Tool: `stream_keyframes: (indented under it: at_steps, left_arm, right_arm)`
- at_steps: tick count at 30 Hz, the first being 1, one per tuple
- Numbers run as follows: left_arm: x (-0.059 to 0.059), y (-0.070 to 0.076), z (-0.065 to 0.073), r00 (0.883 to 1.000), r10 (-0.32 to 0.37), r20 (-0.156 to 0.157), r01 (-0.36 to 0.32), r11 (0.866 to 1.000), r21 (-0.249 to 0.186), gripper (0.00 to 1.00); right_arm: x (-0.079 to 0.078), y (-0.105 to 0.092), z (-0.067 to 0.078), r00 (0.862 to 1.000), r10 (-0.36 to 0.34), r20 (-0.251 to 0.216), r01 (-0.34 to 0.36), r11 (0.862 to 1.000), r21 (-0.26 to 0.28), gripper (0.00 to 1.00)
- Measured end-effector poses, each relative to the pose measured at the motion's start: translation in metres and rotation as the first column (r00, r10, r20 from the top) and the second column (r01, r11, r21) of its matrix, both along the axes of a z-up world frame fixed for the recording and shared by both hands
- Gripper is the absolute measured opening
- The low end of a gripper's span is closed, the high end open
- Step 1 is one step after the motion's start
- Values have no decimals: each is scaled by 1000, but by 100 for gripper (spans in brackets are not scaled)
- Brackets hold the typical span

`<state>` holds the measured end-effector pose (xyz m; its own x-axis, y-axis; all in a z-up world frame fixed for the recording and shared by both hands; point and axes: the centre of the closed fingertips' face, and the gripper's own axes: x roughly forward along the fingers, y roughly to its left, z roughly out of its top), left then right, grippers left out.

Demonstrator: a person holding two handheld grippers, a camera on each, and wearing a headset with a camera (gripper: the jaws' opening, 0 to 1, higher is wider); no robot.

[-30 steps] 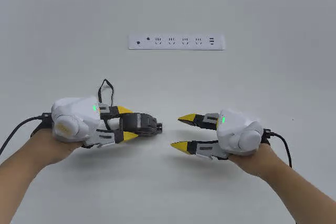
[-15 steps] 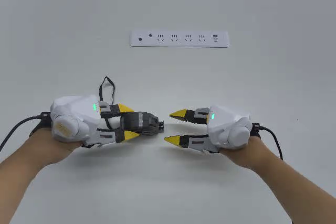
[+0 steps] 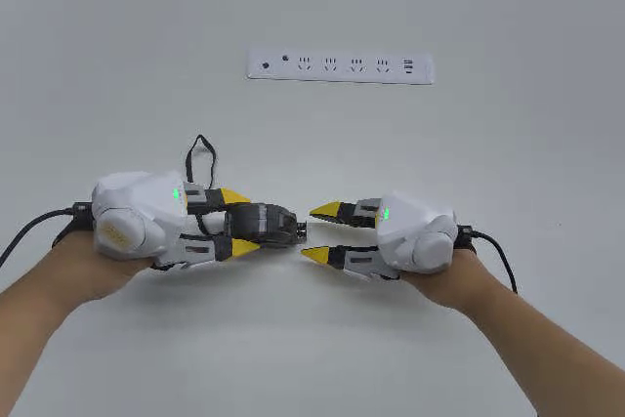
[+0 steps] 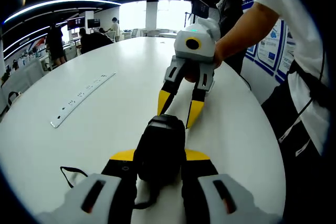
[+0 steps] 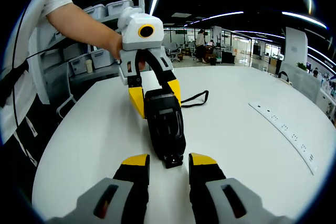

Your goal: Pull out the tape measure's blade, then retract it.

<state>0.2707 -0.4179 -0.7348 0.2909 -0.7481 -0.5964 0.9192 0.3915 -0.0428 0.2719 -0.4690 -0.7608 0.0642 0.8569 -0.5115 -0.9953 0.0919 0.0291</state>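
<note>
A black tape measure (image 3: 266,226) lies flat between the yellow-tipped jaws of my left gripper (image 3: 240,224), which is shut on its body. In the left gripper view the case (image 4: 160,148) fills the gap between the jaws. My right gripper (image 3: 320,232) faces it from the right, open, with its tips just short of the case's blade end. In the right gripper view the blade end (image 5: 171,158) sits level with the open right gripper (image 5: 169,160) tips, between them. No blade is drawn out. The tape's black wrist strap (image 3: 200,156) loops behind the left gripper.
A white power strip (image 3: 340,65) lies on the white table (image 3: 312,339) well behind the grippers. Black cables trail from both grippers toward the person's arms. An office with people and shelves shows beyond the table in both gripper views.
My right gripper has moved left, closing the gap until its open tips reach the tape measure's blade end. The left gripper and the tape have held still.
</note>
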Motion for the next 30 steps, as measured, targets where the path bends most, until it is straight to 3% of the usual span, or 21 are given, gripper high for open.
stream_keyframes:
  at_steps: [9,22,30]
  left_arm:
    - [0,0,-1,1000,-2,-2,2,1000,-2,29]
    - [0,0,-1,1000,-11,-4,11,1000,0,29]
    - [-1,0,0,1000,-14,-6,14,1000,-3,29]
  right_arm:
    - [1,3,-6,1000,9,-9,-9,1000,-2,24]
    - [5,5,-9,1000,20,13,-20,1000,-3,15]
    - [3,7,-13,999,33,11,-33,999,-12,16]
